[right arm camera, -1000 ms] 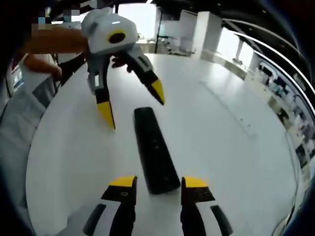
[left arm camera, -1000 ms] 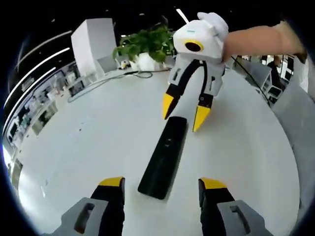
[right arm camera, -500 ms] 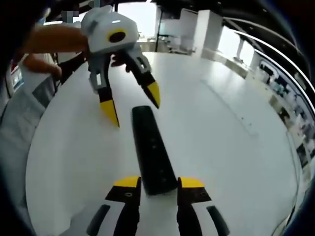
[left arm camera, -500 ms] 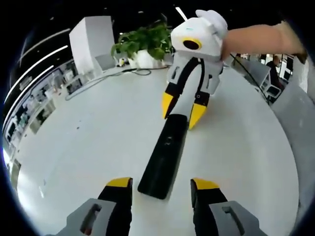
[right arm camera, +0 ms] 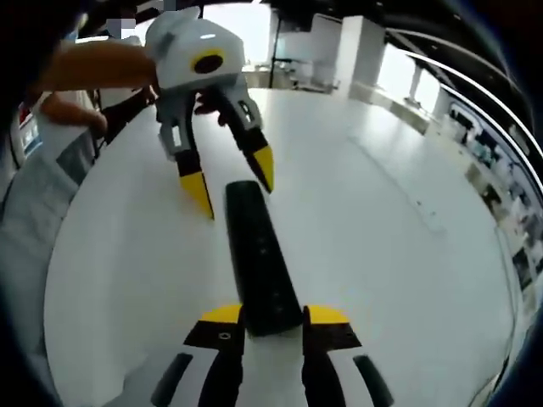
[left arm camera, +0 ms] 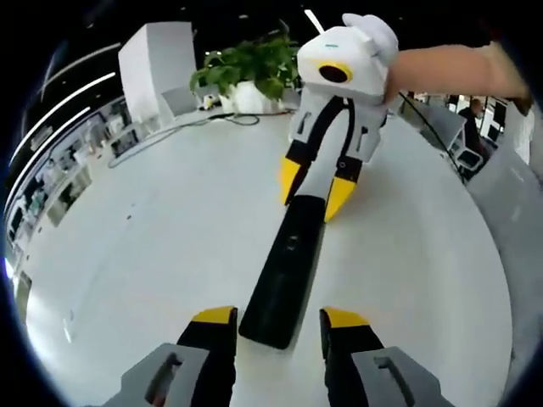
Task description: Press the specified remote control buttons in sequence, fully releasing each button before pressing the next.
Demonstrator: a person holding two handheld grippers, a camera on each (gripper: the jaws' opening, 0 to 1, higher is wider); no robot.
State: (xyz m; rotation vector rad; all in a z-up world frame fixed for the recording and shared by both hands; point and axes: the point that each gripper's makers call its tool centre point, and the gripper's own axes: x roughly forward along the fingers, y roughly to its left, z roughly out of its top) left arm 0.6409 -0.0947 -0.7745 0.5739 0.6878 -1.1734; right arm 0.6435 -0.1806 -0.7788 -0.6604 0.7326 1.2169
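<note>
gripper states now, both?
Left gripper: open, jaws straddling one end of the remote.
Right gripper: open, jaws flanking the other end.

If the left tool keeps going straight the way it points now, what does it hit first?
Most likely the black remote, whose near end lies between the left tool's tips. Farther along that line sits the right tool at the far end, though depth is hard to judge.
</note>
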